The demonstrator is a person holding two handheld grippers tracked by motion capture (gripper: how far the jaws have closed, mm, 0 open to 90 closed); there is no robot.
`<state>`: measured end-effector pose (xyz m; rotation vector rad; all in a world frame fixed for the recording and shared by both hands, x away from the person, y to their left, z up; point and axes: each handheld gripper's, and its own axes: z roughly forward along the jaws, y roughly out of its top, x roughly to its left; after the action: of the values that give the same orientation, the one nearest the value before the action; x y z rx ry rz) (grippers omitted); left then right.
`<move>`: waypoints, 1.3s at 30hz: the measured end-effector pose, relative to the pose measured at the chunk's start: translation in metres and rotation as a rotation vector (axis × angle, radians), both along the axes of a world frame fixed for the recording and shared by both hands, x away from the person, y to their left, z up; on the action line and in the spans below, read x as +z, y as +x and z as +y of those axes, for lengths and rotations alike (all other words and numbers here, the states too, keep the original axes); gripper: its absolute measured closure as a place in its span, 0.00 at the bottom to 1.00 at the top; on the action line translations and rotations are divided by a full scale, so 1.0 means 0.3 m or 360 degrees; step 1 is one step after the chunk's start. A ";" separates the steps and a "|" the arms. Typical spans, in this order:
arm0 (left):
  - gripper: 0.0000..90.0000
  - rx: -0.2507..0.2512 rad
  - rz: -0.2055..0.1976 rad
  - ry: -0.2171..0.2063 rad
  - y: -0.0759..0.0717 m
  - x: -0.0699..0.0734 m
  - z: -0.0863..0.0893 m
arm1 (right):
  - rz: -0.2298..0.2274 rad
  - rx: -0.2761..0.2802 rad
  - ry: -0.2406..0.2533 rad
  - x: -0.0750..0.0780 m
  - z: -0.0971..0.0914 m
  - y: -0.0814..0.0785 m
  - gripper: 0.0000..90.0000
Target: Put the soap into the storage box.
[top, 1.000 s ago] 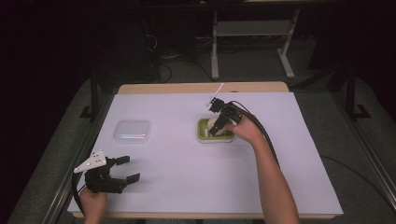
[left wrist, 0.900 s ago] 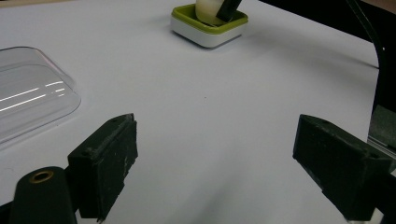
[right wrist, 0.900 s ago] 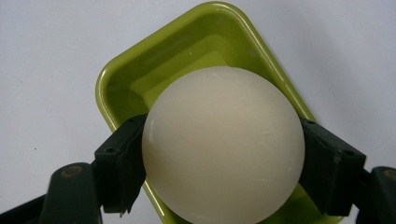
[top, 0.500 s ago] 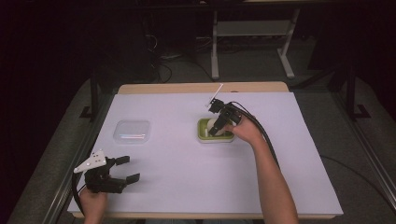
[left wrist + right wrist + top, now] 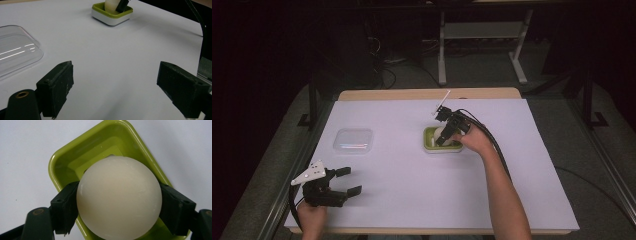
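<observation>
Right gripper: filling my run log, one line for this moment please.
right gripper: shut on ball | over green tray | left gripper: open, idle

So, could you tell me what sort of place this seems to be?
Probably a lab or recording workspace: a table under a plain white sheet, dark floor with loose cables behind it, a metal stand, and handheld grippers on cables.

A white sheet (image 5: 412,200) covers the bench, leaving a strip of pale wooden top (image 5: 427,93) bare along the far edge. Black metal rails (image 5: 607,170) run down both sides. Beyond the far edge the room is dark; a white frame with two splayed legs (image 5: 482,45) stands on grey floor (image 5: 562,95), with loose black cables (image 5: 387,67) lying by it.
</observation>
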<state>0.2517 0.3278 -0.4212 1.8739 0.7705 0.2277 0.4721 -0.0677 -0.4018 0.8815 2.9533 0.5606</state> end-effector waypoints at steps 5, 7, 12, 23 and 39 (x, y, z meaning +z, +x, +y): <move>0.15 0.0003 0.0000 0.0001 0.000 0.000 0.001 | -0.0007 -0.0010 0.0010 0.001 0.000 0.000 0.26; 0.15 0.0002 -0.0004 0.0002 0.000 0.000 0.001 | -0.0006 -0.0009 0.0008 0.000 0.000 0.001 0.26; 0.15 0.0003 -0.0003 0.0002 0.000 0.000 0.001 | 0.0005 -0.0020 0.0009 -0.002 -0.003 0.000 0.26; 0.15 0.0003 -0.0002 -0.0001 0.000 0.000 -0.002 | -0.0037 -0.0046 0.0103 0.033 -0.035 -0.011 0.27; 0.15 -0.0002 0.0002 0.0012 0.001 -0.002 -0.008 | -0.0050 -0.0099 0.0210 0.054 -0.133 -0.059 0.27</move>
<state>0.2519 0.3254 -0.4216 1.8816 0.7698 0.2289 0.4544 -0.1075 -0.3856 0.9615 2.8775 0.7663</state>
